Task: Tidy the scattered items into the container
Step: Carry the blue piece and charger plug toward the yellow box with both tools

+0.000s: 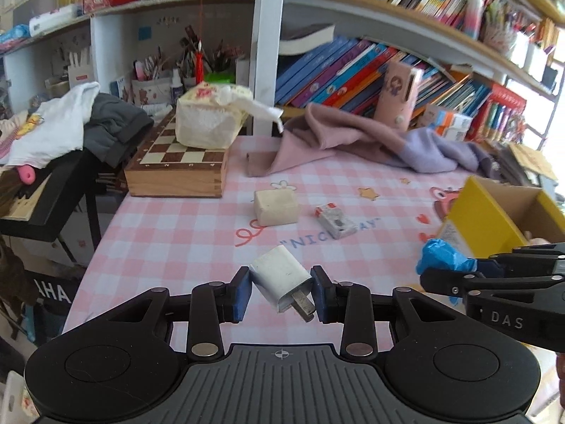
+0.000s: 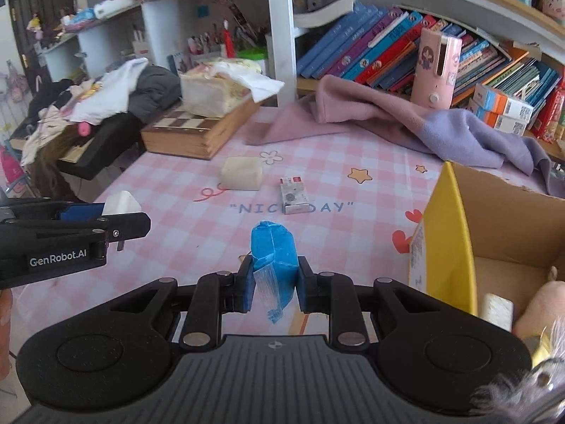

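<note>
Now the left gripper [image 1: 282, 291] clamps a scuffed white plug adapter [image 1: 280, 277], tilted with its metal prongs toward the camera, while the right gripper [image 2: 273, 284] pinches a crinkled blue packet [image 2: 272, 251]; both are held above the pink-checked desk [image 2: 169, 205]. A cream block [image 2: 242, 173] and a small printed box [image 2: 293, 194] lie apart on the desk with bare cloth around them. Beside the right gripper stands the yellow-walled cardboard box [image 2: 455, 233], open-topped, and both grippers angle downward.
</note>
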A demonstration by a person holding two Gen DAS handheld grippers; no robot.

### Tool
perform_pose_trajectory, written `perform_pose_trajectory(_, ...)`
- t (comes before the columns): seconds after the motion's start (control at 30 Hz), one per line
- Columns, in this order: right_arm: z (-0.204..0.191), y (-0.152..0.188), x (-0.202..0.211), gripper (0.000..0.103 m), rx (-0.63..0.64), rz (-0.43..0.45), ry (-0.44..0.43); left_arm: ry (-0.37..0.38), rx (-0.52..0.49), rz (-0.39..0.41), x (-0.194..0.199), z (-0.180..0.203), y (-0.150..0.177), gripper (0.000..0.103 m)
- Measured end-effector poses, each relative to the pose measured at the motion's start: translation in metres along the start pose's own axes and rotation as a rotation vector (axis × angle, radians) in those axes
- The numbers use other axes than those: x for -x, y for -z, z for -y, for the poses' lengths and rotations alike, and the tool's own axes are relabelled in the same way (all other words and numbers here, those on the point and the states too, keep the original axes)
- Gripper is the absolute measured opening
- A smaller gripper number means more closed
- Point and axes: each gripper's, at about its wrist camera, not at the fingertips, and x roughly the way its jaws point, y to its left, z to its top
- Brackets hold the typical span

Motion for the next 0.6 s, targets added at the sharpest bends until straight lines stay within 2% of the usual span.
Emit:
perform_pose_trajectory(0.27, -0.011, 0.034, 0.063, 0.022, -0.004, 0.045, -0.008, 0.052, -0.008, 0.053, 0.064, 0.015, 0.027, 0.034)
perform_pose_trajectory(0.6, -0.041, 0.096, 0.129, 0.022, -0.030, 0.055, -0.014, 0.092, -0.002, 0.064, 0.136, 0.028, 0.082, 0.034)
